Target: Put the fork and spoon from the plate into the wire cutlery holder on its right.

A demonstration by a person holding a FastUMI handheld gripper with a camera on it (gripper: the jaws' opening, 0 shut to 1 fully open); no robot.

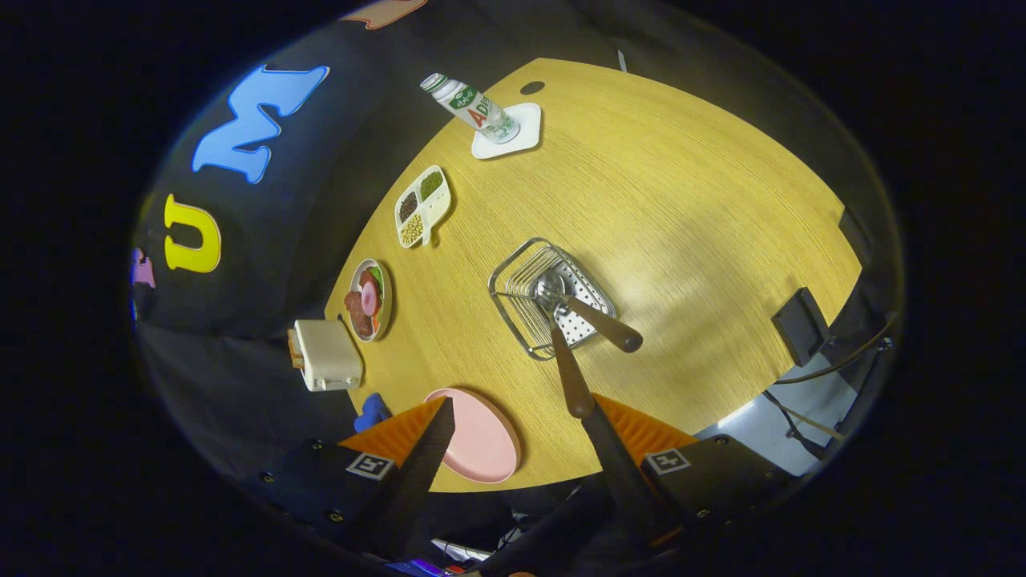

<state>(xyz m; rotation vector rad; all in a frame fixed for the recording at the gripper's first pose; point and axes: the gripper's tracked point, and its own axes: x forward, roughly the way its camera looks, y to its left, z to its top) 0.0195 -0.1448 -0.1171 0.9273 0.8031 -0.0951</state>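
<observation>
Beyond the gripper (513,449), out past its fingertips, stands the wire cutlery holder (551,298) on the wooden table (705,208). Both utensils rest in it: the fork (593,316) and the spoon (565,357) have their heads down in the basket near its perforated tray, and their brown handles lean out over the near rim. Which head belongs to which handle is a judgement; the two overlap. The spoon's handle end lies just beside the right finger tip (597,433); contact cannot be confirmed.

Gripper state: fingers spread wide, nothing clamped between them.

The pink plate (481,437) lies between the fingers, closer to the left one, and carries no cutlery.

Step in hand: judged as the release of the second utensil, task essentially complete. Next move: draw the gripper straight back, keeping the right finger clear of the leaning handle so the holder is not tipped.

Further containers beyond the left finger: a sectioned dish (422,207) of beans and a small plate (370,299) of sliced food.
</observation>
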